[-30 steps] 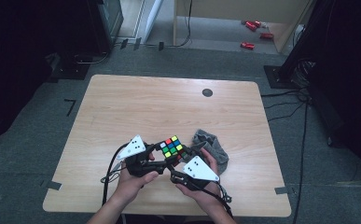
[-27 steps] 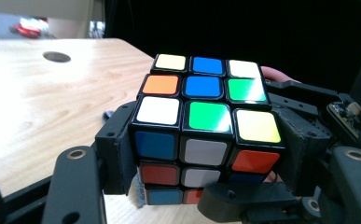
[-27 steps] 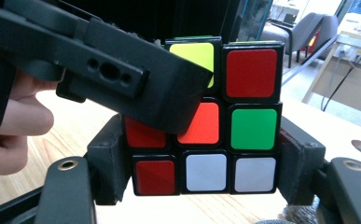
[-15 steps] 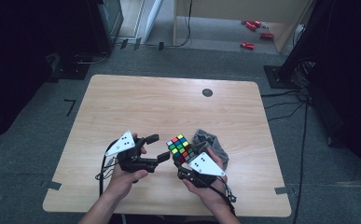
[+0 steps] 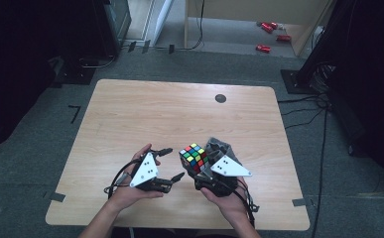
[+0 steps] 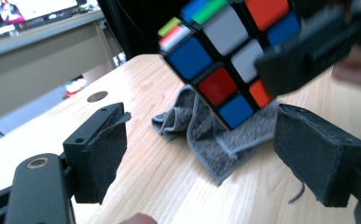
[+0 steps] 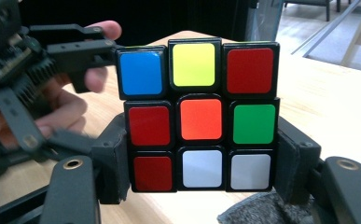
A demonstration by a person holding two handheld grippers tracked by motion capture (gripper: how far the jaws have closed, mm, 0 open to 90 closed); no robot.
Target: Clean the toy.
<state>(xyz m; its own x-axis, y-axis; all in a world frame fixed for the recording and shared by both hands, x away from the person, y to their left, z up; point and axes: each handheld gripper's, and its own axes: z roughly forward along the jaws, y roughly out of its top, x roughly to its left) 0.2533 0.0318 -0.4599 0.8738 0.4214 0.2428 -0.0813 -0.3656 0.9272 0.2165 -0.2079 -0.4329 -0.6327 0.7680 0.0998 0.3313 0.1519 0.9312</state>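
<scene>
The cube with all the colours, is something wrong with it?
The cube isn't broken, just scrambled: red, blue, yellow, green and white mixed on one face. The right claw clamps it above a crumpled grey cloth.

Glossy plastic cube (image 7: 200, 116), fuzzy grey cloth (image 6: 206, 135), matt pale wood table (image 5: 145, 114).

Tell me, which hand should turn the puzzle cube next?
Probably the left. The left gripper is open and empty beside the cube, while the right gripper is shut on its bottom layer, keeping it steady.
</scene>
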